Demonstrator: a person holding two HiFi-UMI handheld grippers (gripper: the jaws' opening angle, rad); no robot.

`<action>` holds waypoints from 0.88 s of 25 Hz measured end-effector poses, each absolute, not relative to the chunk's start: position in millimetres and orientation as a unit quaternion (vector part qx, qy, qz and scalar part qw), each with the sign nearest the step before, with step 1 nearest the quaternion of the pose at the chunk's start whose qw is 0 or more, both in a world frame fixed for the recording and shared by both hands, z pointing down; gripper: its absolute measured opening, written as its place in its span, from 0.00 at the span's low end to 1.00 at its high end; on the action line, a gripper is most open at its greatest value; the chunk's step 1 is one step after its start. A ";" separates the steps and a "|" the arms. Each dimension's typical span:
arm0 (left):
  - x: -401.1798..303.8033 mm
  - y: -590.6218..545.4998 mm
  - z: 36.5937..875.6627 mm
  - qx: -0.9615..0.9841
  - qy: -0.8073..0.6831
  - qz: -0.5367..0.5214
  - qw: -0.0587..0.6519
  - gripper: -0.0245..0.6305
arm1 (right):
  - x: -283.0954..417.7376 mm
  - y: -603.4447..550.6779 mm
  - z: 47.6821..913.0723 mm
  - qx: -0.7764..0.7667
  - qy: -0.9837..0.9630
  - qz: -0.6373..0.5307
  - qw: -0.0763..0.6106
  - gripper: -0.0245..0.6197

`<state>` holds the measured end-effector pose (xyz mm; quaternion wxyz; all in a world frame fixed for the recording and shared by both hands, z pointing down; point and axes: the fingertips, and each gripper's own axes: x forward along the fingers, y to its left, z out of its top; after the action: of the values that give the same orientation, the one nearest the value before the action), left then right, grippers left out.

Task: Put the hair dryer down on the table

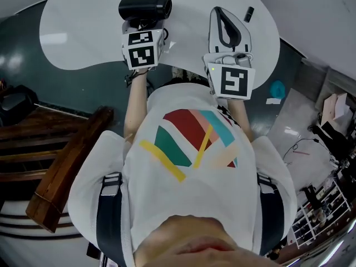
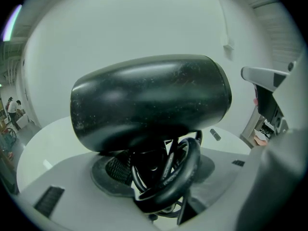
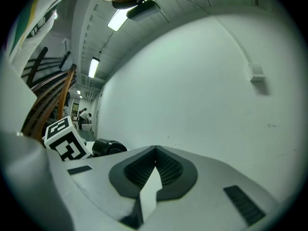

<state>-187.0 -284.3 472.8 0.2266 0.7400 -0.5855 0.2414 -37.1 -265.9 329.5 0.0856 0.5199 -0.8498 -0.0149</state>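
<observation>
Now, one hair dryer is clamped in the left gripper, its handle mostly hidden by one coiled cord. The right gripper is seen closed, empty.

White short-sleeved T-shirt with a chest print of red, green, teal, yellow and peach bands. Dark shoulder straps flank the print. Above the print, left tool and right tool carry black-and-white marker cubes.
</observation>
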 end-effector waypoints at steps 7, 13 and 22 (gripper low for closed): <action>-185.9 -285.8 499.5 0.735 -0.578 0.262 0.241 0.43 | -35.0 -265.1 338.1 0.522 -0.847 -0.009 0.098 0.05; -187.8 -293.2 504.0 0.731 -0.581 0.262 0.243 0.43 | -35.5 -265.2 337.3 0.521 -0.848 -0.011 0.099 0.05; -192.8 -302.2 511.0 0.729 -0.582 0.253 0.256 0.43 | -38.6 -266.9 338.5 0.525 -0.846 -0.008 0.098 0.05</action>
<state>-192.8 -302.2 511.0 0.2557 0.7293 -0.5822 0.2526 -38.6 -266.9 338.5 0.0981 0.5247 -0.8456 -0.0082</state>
